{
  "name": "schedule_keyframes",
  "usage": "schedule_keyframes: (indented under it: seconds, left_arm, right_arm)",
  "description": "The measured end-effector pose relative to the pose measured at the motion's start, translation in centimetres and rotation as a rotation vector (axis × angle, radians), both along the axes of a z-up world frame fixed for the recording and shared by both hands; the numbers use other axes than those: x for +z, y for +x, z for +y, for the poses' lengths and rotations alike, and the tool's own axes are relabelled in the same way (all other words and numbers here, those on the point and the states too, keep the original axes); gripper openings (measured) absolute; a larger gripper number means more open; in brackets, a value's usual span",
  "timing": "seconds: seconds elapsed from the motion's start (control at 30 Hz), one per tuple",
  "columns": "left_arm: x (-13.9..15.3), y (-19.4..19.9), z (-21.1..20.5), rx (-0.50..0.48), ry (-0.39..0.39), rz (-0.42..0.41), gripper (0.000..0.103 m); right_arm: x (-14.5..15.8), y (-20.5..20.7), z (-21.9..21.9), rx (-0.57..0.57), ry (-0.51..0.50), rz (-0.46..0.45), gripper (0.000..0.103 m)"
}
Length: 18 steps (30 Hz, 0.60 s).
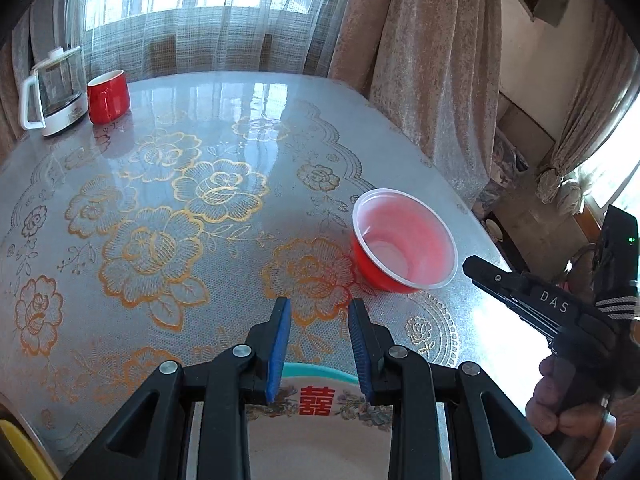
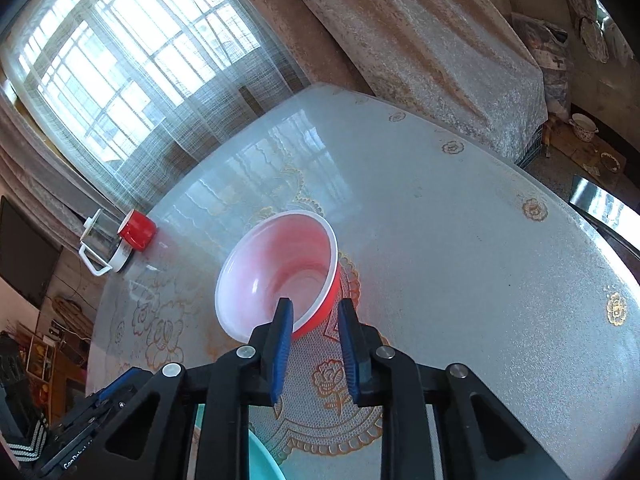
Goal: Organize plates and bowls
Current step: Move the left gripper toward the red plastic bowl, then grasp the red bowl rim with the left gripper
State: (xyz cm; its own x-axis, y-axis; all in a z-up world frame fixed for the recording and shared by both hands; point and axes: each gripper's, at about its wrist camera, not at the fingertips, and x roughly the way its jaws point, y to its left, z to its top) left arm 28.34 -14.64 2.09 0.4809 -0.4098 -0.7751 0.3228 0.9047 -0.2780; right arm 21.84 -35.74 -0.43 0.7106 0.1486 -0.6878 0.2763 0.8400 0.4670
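Over the table (image 1: 240, 92), both grippers part-open and empty, left gripper (image 1: 320, 312) above plate (image 1: 320, 440), right gripper (image 2: 314, 314) at red bowl (image 2: 276, 272)

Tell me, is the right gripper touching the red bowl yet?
Apart. In the left wrist view, bare table shows between the right gripper and the red bowl. The right wrist view shows its fingers open, none closed on the rim.

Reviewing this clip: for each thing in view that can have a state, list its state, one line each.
Red bowl: upright on the table, empty, not gripped.
Plate: flat on the table beneath the left tool, empty.
Red mug: upright beside the kettle.
Kettle: upright, lid on.
Left tool: open, above the plate's far rim.
Right tool: open, at the bowl's near rim, not closed on it.
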Motion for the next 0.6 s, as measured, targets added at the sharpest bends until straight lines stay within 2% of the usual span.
schedule_keyframes:
  seconds: [0.2, 0.47, 0.6]
  left_arm:
    - [-0.1, 1.9, -1.6, 0.004, -0.045, 0.022, 0.03]
    - [-1.0, 4.4, -3.6, 0.018, -0.028, 0.056, 0.03]
    - [-2.1, 5.3, -4.4, -0.002, -0.054, 0.117, 0.025]
  right_arm:
    - [-0.7, 1.4, -0.3, -0.017, 0.009, 0.025, 0.023]
    - [-1.3, 2.6, -0.7, -0.026, 0.004, 0.049, 0.023]
    - [-1.8, 3.0, -0.1, -0.003, -0.008, 0.063, 0.013]
